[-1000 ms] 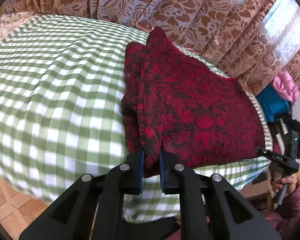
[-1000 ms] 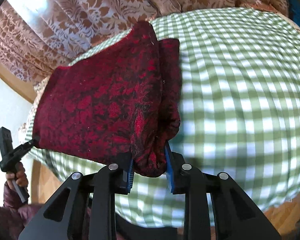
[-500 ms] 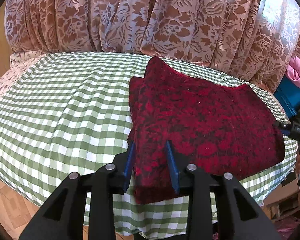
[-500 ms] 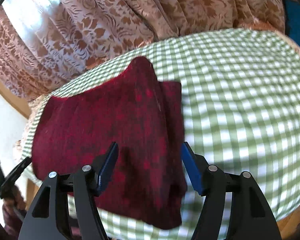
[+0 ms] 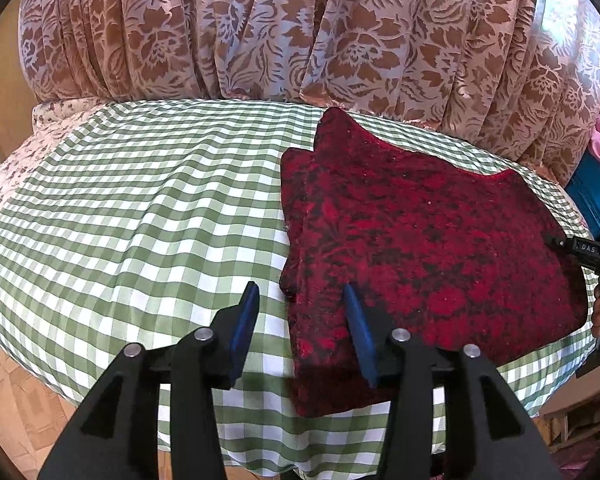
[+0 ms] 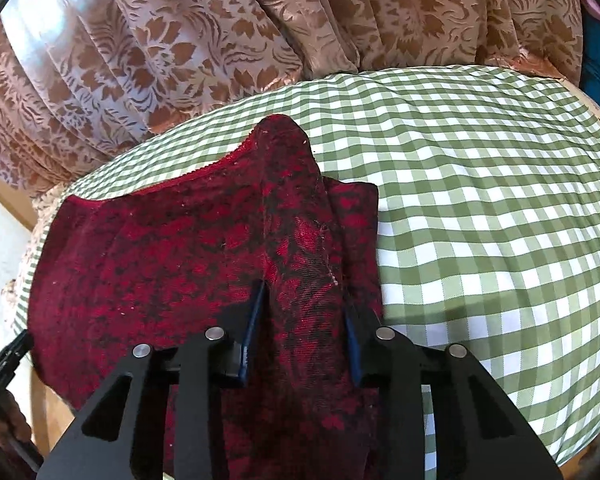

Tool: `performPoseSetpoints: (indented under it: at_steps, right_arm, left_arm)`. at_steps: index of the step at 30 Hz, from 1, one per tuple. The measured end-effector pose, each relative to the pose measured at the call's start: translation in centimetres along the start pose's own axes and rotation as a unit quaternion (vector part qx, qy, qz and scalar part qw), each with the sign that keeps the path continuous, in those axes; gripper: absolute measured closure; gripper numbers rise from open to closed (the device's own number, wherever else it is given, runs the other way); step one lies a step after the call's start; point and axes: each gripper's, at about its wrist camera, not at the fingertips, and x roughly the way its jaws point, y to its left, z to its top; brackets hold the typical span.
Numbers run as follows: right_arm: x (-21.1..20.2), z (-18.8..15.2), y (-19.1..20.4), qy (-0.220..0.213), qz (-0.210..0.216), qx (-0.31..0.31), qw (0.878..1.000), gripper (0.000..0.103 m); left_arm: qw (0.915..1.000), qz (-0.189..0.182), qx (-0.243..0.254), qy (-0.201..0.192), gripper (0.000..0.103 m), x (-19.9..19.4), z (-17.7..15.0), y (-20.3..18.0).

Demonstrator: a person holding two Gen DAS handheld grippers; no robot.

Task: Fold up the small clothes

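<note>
Left wrist view: left gripper [image 5: 298,298] jaws apart and opening, nothing clamped, hovering over the near edge of the red patterned garment [image 5: 432,248]; garment lay folded on the green checked cloth [image 5: 140,208], curtain [image 5: 300,28] behind.

Right wrist view: right gripper [image 6: 302,300] jaws closing, straddling a raised fold of the garment [image 6: 180,252]; pads not visibly pressing.

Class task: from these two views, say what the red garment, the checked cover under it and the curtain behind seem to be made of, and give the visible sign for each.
Red garment: probably a soft woven or brushed fabric; matte, slightly fuzzy, with a fine twill-like weave close up.
Checked cover: likely thin cotton gingham; flat, matte, lightly creased.
Curtain: seemingly a semi-sheer synthetic; it glows with backlight and carries a denser brown floral pattern.
</note>
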Motion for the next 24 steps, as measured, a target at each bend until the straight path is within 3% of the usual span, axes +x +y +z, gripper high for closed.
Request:
performPoseSetpoints:
  at_steps: [7,15,24]
  right_arm:
    - [0.6,0.0,0.3,-0.005,-0.022,-0.01,1.0,0.07]
    - [0.6,-0.4,0.1,-0.012,-0.015,-0.004,1.0,0.07]
    - [0.5,-0.5,-0.5,-0.014,0.002,0.01,1.0,0.07]
  left_arm:
    - [1.0,0.005,0.001,-0.004,0.055,0.1,0.7,0.3]
    - [1.0,-0.003,-0.005,-0.008,0.054,0.2,2.2,0.5]
    - [0.9956,-0.067,-0.06,0.028,0.053,4.2,5.3,2.6]
